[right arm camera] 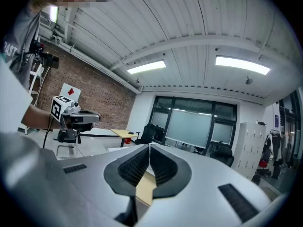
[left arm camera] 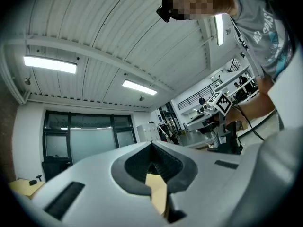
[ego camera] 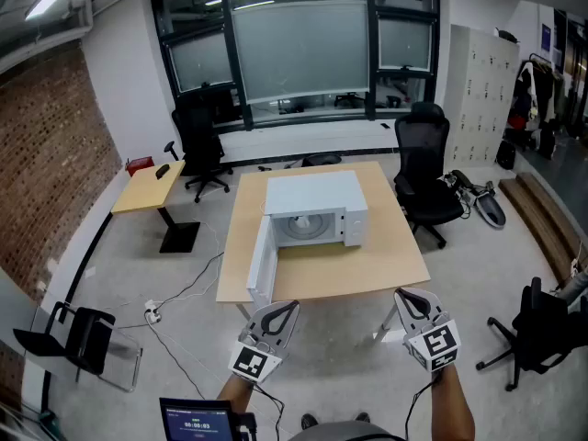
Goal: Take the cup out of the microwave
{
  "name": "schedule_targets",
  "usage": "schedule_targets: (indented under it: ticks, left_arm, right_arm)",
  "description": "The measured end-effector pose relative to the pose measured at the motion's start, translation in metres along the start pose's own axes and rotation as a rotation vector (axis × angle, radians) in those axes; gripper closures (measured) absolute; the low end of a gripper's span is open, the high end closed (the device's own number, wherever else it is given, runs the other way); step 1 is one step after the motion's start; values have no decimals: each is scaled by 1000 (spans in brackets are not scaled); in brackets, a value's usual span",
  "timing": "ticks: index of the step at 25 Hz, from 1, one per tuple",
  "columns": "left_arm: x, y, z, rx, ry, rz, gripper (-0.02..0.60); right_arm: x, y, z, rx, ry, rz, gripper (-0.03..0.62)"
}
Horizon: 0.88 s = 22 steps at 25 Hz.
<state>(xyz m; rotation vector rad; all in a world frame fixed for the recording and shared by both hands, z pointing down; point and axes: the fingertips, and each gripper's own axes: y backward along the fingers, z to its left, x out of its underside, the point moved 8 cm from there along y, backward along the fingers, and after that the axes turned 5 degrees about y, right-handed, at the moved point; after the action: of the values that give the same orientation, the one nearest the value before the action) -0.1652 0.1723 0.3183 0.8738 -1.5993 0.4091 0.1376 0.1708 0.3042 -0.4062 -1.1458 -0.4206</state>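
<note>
microwave [ego camera: 312,196] open | cup inside indistinct | L gripper [ego camera: 279,311], R gripper [ego camera: 410,299] closed

The microwave [ego camera: 317,208] is white, the table [ego camera: 386,266] light wood, the office chairs [ego camera: 424,168] black, the floor [ego camera: 335,343] grey, the wall [ego camera: 46,145] red-brown brick-patterned, and the left gripper [ego camera: 278,312] and right gripper [ego camera: 412,299] pale grey with black ribbed pads [right arm camera: 131,167] and black-and-white square-marker cubes [ego camera: 254,364].
</note>
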Motion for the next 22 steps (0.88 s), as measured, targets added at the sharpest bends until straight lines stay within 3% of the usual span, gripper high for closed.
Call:
schedule_targets:
  ticks: [22]
  left_arm:
    - [16,42,64,52,16,-6,555]
  right_arm:
    - [-10,-96,48,-23,4,25,583]
